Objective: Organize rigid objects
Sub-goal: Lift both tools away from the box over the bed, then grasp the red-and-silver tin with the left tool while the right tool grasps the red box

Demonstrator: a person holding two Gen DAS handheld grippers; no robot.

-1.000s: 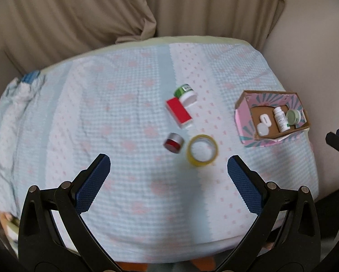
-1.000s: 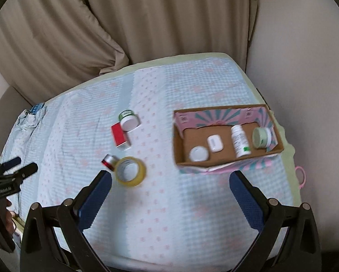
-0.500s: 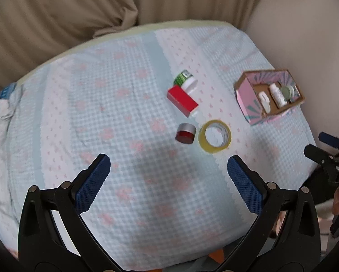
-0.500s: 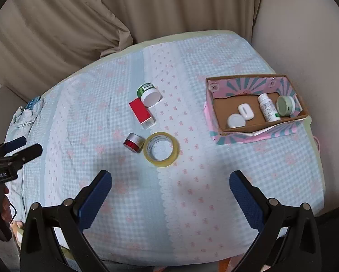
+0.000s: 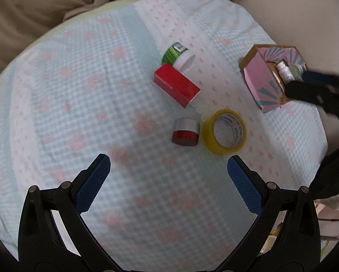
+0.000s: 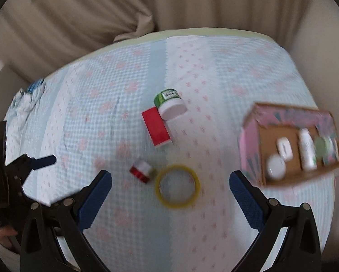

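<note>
Showing both tools spread and empty: tape roll (image 5: 224, 131) and small red jar (image 5: 185, 132) lie just ahead of the left gripper (image 5: 169, 171). Only the right gripper (image 6: 170, 187) view shows the box (image 6: 291, 145) contents, blurred.

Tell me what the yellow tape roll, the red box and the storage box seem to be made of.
Yellow tape roll: probably glossy plastic tape; a printed inner core shows.
Red box: likely smooth printed card, going by its crisp folded edges.
Storage box: cardboard, with a bare brown inside and pink printed outer walls.
</note>
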